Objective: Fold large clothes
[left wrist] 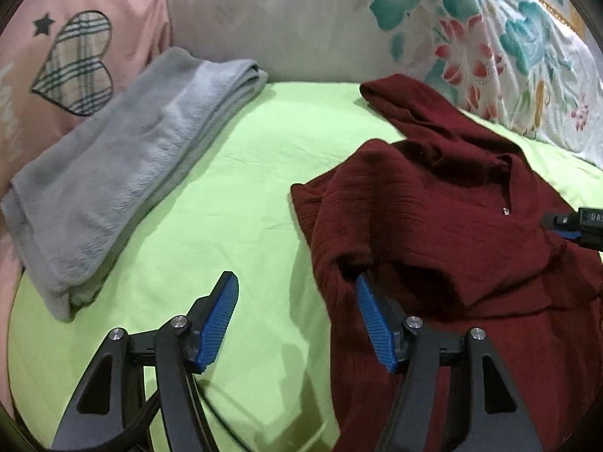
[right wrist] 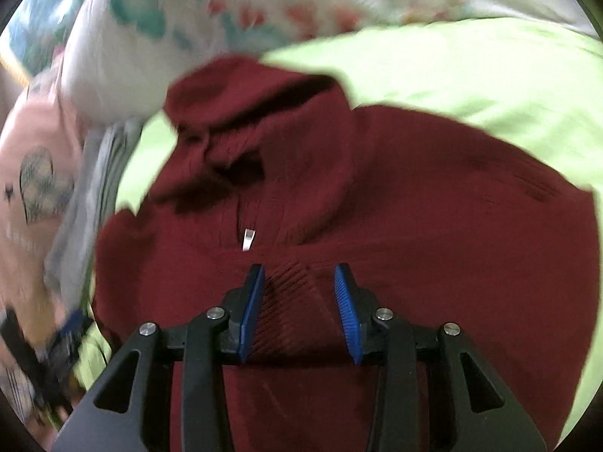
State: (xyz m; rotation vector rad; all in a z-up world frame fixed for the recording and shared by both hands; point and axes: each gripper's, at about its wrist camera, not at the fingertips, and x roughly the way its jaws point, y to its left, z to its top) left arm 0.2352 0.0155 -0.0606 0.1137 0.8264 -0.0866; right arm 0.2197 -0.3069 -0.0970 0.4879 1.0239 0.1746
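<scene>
So the lime-green bedsheet (left wrist: 245, 158) is the work surface, with a folded grey fleece blanket (left wrist: 113, 173) off to one side. The dark red ribbed zip-neck sweater (left wrist: 452, 226) lies rumpled mid-bed, sleeve flopped inward. Looks like we're between folds. The left gripper (left wrist: 297, 293) stands wide, holding nothing, one pad brushing the sweater's edge. The right gripper (right wrist: 299, 290) is half open over the chest, empty. Next I'd pinch an edge and fold it across.
</scene>
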